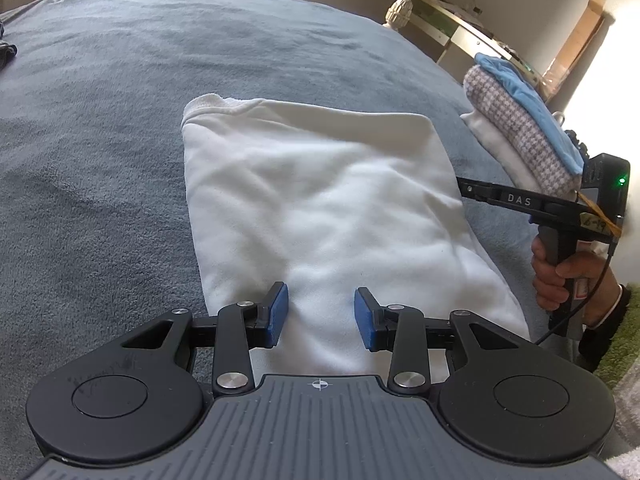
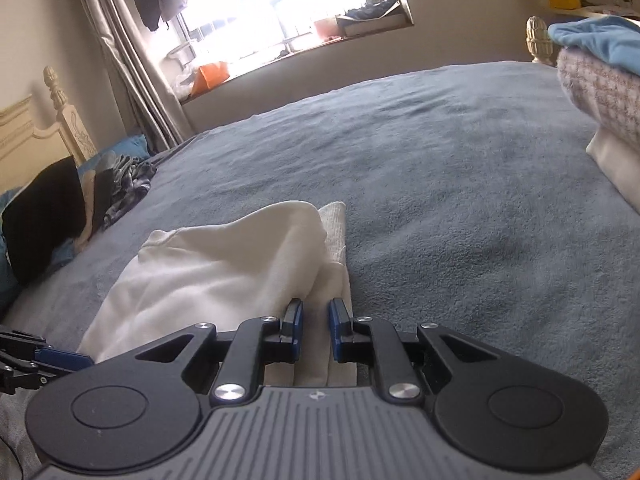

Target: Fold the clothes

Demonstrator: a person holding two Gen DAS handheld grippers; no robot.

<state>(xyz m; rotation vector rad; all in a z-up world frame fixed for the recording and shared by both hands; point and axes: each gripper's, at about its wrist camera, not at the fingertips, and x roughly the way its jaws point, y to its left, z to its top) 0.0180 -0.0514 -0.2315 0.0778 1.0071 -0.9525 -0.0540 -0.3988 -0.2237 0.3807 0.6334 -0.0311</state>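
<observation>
A white sweatshirt lies folded into a long rectangle on the blue-grey bedspread. My left gripper is open, its blue pads over the garment's near edge, holding nothing. My right gripper is narrowly open with the garment's right folded edge lying between its pads; it also shows in the left wrist view at the garment's right side, held by a hand. The sweatshirt shows in the right wrist view, its ribbed hem at the far end.
A stack of folded clothes, checked and blue on top, sits at the bed's right edge, also in the right wrist view. Dark clothes lie near the headboard. A window and shelf lie beyond the bed.
</observation>
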